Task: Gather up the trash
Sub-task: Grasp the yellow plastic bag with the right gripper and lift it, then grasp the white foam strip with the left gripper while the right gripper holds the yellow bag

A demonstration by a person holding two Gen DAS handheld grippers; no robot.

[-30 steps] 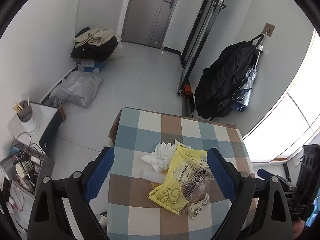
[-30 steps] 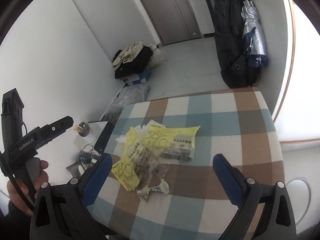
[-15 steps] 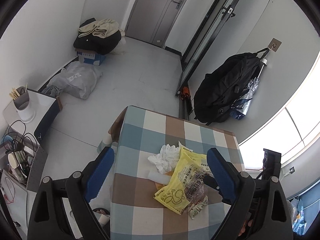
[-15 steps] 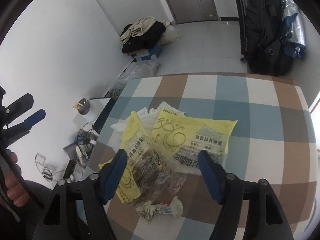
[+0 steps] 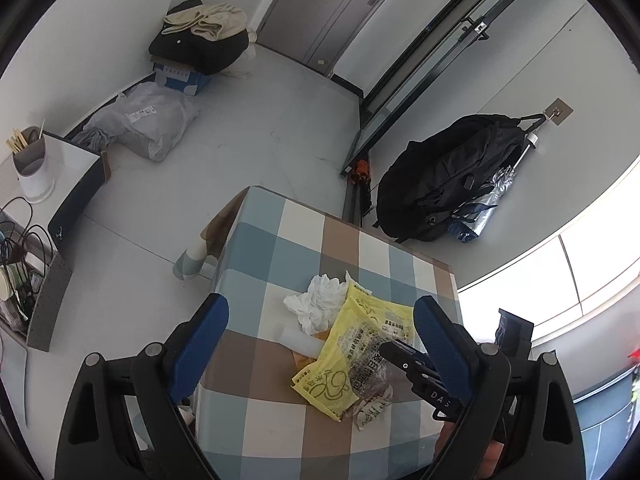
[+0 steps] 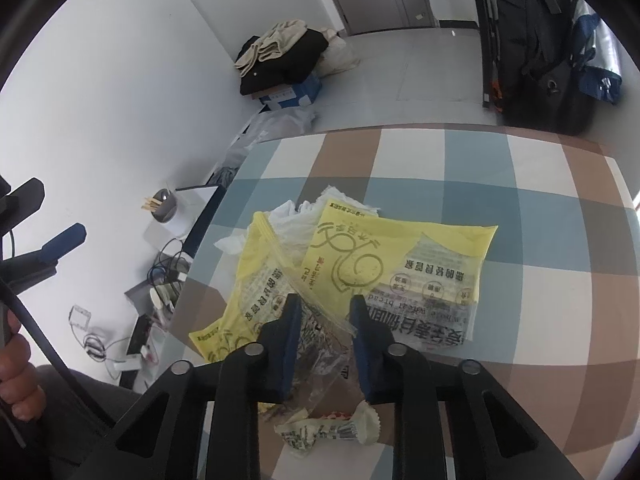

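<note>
The right tongs (image 6: 325, 312), jaws closing around a clear wrapper (image 6: 320, 364) atop the yellow bags (image 6: 400, 256) on the checked bench (image 6: 540, 200), begin collection, while the left tongs (image 5: 320, 320) wait wide above.

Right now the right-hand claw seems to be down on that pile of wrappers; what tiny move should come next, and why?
Probably finish the squeeze. The right gripper is closing with the clear crinkled end of the yellow bag between its blue fingers, but a gap still shows. The bag lies flat on the checked tablecloth, so lifting now might lose it.
</note>
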